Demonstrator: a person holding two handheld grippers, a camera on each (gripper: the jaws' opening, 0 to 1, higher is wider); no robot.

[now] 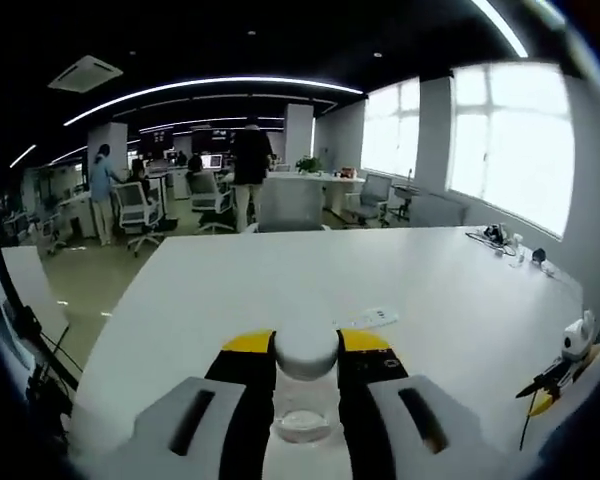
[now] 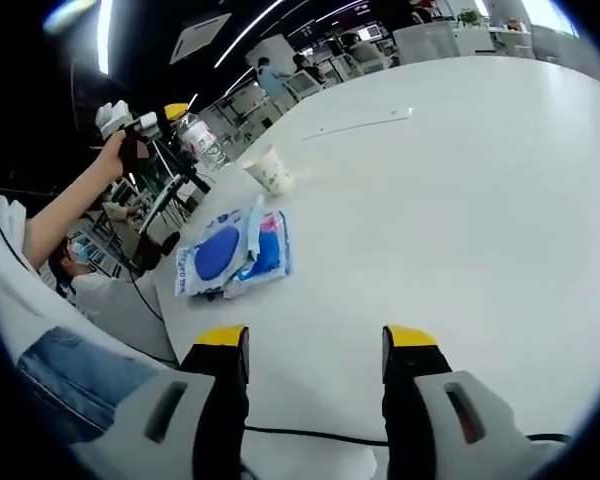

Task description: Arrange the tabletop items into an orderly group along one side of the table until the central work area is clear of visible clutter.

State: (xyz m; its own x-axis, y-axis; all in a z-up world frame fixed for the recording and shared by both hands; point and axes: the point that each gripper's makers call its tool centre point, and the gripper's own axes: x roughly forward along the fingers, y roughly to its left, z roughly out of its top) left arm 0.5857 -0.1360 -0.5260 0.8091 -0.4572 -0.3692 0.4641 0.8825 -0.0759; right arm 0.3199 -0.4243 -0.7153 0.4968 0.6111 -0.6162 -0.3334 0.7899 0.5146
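My left gripper (image 1: 307, 342) is shut on a clear plastic bottle (image 1: 305, 385) with a white cap, held above the white table (image 1: 280, 280). In the right gripper view the left gripper (image 2: 170, 115) and the bottle (image 2: 198, 138) hang in the air beyond the table's edge, held by a person's hand. My right gripper (image 2: 317, 338) stands open over the table (image 2: 460, 200) with nothing between its jaws. A paper cup (image 2: 269, 169) stands upright near the edge. A blue and white wipes pack (image 2: 233, 255) lies flat, closer to my right gripper.
A thin white strip (image 2: 355, 125) lies flat further along the table, seen also as the strip (image 1: 368, 320) just past the bottle. Small items and cables (image 1: 500, 238) sit at the far right edge. A black cable (image 2: 300, 434) crosses under my right gripper. Office chairs and people stand beyond.
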